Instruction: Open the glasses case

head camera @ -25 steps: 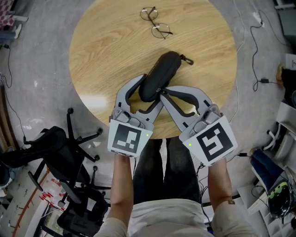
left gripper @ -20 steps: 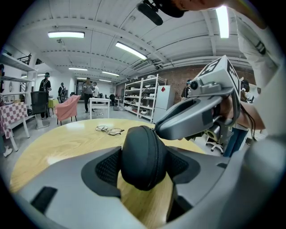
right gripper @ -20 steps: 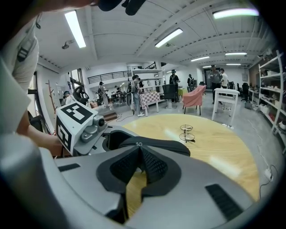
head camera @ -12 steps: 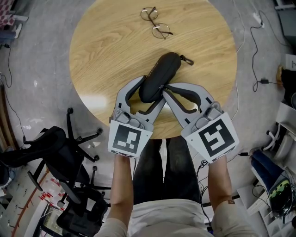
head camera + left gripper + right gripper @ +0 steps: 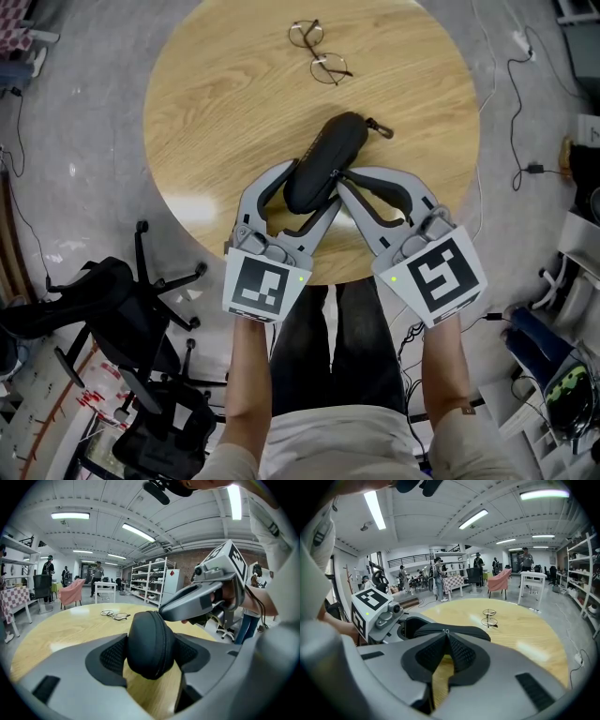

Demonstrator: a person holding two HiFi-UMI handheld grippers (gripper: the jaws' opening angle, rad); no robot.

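Observation:
A black zippered glasses case [image 5: 328, 155] lies slantwise on the round wooden table [image 5: 206, 112]. My left gripper [image 5: 302, 189] is shut on its near end, and in the left gripper view both pads press the case [image 5: 150, 641] from the sides. My right gripper [image 5: 339, 178] comes in from the right with its jaws nearly together, pinching the small zipper pull [image 5: 446, 631] on the case's edge. Seen from the left gripper view, the right gripper [image 5: 201, 602] rests at the top seam of the case. A pair of thin-rimmed glasses [image 5: 319, 52] lies at the far side of the table.
A black office chair [image 5: 122, 309] stands on the floor to the left of the table. Cables [image 5: 520, 94] run over the floor at the right. Shelves and several people are far off in the room.
My right gripper has edged slightly to the right along the case's edge. The left gripper and the case stay where they were.

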